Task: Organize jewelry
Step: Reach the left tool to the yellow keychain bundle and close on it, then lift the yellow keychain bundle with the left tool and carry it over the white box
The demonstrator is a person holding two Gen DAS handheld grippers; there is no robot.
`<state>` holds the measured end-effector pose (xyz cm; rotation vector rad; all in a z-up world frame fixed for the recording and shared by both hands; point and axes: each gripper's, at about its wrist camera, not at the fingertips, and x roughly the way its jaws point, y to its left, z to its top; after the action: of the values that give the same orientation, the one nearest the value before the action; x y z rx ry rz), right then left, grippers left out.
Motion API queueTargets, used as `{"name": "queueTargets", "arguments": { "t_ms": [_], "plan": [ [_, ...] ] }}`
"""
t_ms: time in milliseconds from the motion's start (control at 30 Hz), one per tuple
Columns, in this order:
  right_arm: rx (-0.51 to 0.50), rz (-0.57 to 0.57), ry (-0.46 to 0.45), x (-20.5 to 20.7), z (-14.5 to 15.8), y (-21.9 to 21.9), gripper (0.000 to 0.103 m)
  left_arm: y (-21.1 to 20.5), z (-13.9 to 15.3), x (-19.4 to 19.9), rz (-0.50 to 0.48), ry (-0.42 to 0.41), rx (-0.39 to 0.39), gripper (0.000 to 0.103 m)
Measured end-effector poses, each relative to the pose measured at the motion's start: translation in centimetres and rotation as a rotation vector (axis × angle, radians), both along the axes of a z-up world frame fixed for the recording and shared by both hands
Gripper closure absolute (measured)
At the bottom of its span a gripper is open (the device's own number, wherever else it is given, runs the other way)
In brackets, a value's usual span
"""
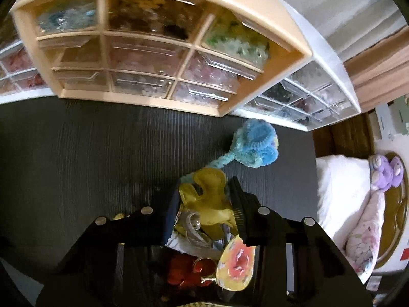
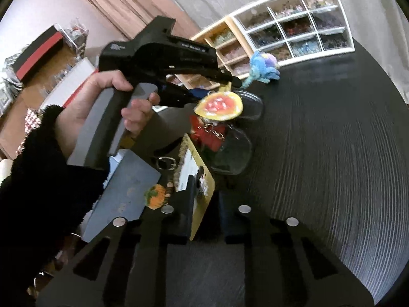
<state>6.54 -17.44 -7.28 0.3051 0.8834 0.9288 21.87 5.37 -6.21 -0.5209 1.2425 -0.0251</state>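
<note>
A yellow hair claw clip (image 1: 212, 181) sits between the pads of my left gripper (image 1: 205, 192), which is shut on it just above the dark mat. Under the clip hang a yellow teardrop charm with a pink centre (image 1: 236, 261) and a red piece (image 1: 182, 268). From the right wrist view, a hand holds the left gripper (image 2: 225, 84) over a clear jar (image 2: 242, 151), with the teardrop charm (image 2: 219, 107) at the jar's mouth. My right gripper (image 2: 207, 192) is shut on the edge of a yellow-rimmed jewellery card (image 2: 202, 179).
A beige drawer organiser (image 1: 281, 20) and a white one (image 1: 332, 58) stand at the mat's far edge, their drawers full of beads. A blue fuzzy flower (image 1: 255, 145) lies before them. A grey box (image 2: 125, 192) and a small orange pumpkin (image 2: 154, 197) sit left of the card.
</note>
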Motion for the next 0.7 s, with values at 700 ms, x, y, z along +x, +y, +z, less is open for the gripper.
{"name": "queueTargets", "arguments": {
  "t_ms": [700],
  "plan": [
    [-0.110, -0.040, -0.155, -4.2, 3.8, 2.1, 0.098, -1.3, 5.2, -4.5, -0.080, -0.215, 0.073, 0.096]
  ]
}}
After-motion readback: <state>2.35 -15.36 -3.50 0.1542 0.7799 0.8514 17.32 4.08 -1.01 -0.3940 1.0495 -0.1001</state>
